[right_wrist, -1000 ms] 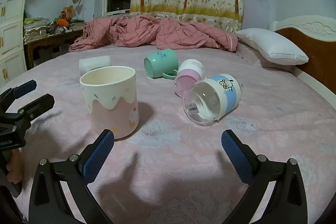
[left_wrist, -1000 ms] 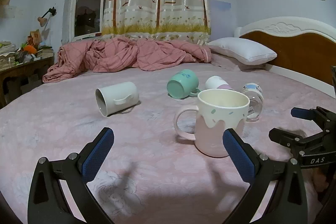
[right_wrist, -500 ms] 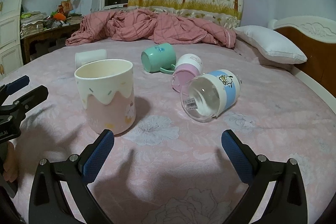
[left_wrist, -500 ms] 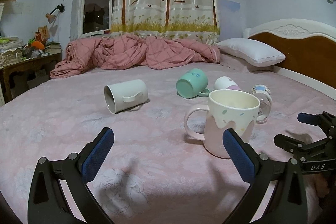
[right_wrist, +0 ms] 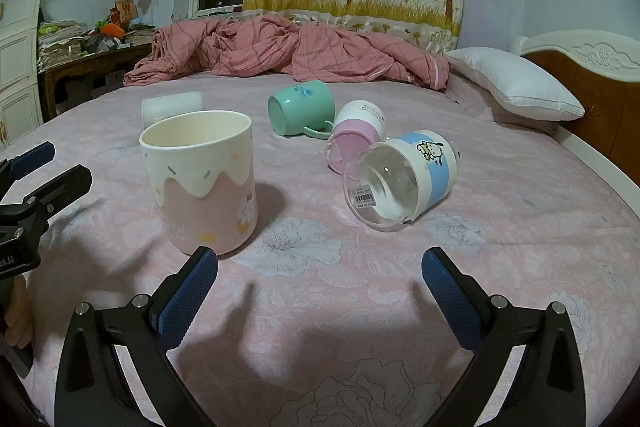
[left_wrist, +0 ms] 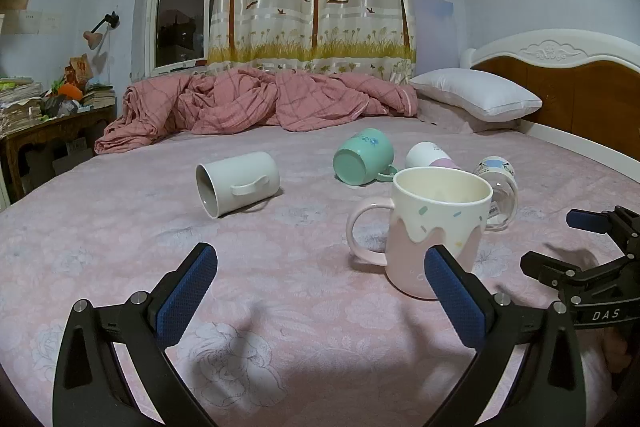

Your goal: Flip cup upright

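A pink and cream mug stands upright on the pink bedsheet. A white mug, a green mug, a pink and white cup and a clear cup with a blue band lie on their sides. My left gripper is open and empty, low over the sheet, with its right pad in front of the upright mug. My right gripper is open and empty, in front of the clear cup and right of the upright mug.
A crumpled pink quilt lies along the far side of the bed. A white pillow and a wooden headboard are at the right. A cluttered desk stands at the left. The other gripper shows at the frame edge.
Both grippers have shifted slightly, so the cups sit a little further right in the left view and closer in the right view. No cup has moved. Both grippers stayed open.
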`<control>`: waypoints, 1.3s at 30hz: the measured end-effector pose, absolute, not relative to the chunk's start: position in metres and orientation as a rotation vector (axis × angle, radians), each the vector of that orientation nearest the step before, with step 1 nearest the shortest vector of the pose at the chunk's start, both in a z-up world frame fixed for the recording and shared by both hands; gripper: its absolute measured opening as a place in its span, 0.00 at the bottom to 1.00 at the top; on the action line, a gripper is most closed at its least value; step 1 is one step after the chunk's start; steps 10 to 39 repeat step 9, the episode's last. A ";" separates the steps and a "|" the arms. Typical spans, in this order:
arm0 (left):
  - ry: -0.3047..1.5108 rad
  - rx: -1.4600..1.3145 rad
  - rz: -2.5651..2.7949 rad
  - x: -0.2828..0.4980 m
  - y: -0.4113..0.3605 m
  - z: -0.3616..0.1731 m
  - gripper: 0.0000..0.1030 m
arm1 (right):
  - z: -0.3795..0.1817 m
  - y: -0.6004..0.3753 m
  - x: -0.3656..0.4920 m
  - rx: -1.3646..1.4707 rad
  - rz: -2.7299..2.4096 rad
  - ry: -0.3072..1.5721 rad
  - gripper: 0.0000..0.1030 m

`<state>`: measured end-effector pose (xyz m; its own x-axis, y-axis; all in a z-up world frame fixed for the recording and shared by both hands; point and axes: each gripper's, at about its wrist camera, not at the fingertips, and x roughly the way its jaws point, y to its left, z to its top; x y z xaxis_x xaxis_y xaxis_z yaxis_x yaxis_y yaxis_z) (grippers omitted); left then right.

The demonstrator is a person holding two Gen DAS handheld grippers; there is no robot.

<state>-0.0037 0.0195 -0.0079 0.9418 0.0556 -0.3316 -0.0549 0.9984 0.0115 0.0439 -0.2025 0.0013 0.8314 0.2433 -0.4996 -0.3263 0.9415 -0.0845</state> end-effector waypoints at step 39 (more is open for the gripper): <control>0.340 0.000 0.057 -0.004 0.020 -0.008 1.00 | -0.002 -0.204 0.046 -0.173 0.302 0.511 1.00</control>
